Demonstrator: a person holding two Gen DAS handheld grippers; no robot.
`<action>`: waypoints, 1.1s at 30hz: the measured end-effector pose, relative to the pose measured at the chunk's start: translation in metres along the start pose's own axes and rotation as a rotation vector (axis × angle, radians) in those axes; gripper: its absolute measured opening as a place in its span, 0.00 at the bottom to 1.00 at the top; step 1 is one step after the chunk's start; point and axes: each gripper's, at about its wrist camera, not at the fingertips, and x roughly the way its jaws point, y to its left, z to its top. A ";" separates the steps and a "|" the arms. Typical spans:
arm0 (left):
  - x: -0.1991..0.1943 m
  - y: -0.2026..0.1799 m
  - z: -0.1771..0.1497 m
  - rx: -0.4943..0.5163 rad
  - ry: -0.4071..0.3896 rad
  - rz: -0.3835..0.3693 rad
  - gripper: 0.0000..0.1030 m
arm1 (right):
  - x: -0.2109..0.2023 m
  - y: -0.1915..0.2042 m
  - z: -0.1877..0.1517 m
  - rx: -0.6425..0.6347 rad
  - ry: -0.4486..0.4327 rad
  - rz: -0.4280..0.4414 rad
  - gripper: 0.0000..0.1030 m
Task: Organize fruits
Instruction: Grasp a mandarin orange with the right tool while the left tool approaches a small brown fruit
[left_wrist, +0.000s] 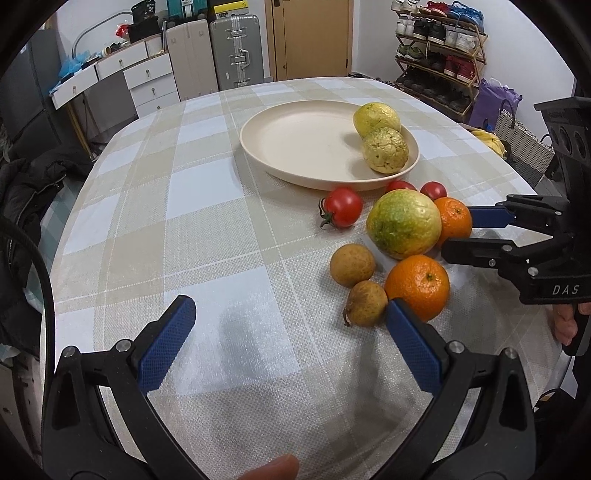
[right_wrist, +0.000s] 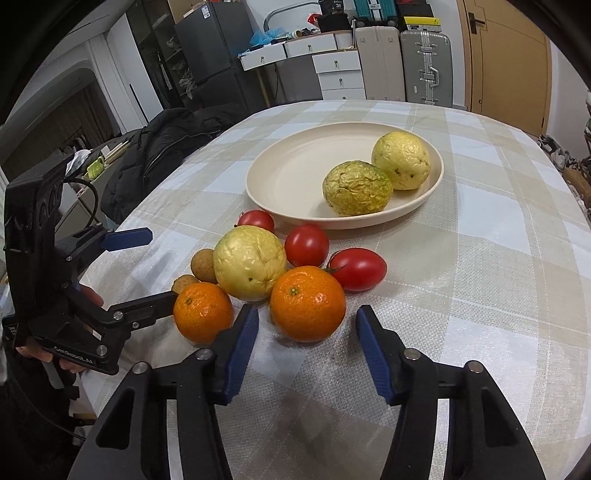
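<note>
A home: shoe rack (left_wrist: 439, 55), suitcases (left_wrist: 236, 51), drawers (left_wrist: 151, 81), fridge (right_wrist: 214, 48), checked tablecloth (left_wrist: 207, 236)

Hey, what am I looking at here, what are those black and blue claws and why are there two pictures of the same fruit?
A person holds a two-finger gripper in each hand, each with a camera looking along its fingers; one picture per gripper. The left gripper is open over bare tablecloth. The right gripper has its pads either side of an orange, not clearly pressing it. A second orange, tomatoes, a yellow-green fruit and small brown fruits lie loose; two similar fruits are already on the plate.
</note>
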 end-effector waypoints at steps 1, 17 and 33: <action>0.000 0.000 0.000 0.000 0.000 0.000 0.99 | 0.000 0.000 0.000 0.004 -0.003 0.003 0.46; -0.004 -0.002 -0.002 0.006 0.002 -0.102 0.68 | -0.015 -0.008 0.005 0.021 -0.043 0.005 0.40; -0.002 -0.011 -0.006 0.023 0.006 -0.196 0.20 | -0.021 -0.008 0.003 0.018 -0.054 0.009 0.40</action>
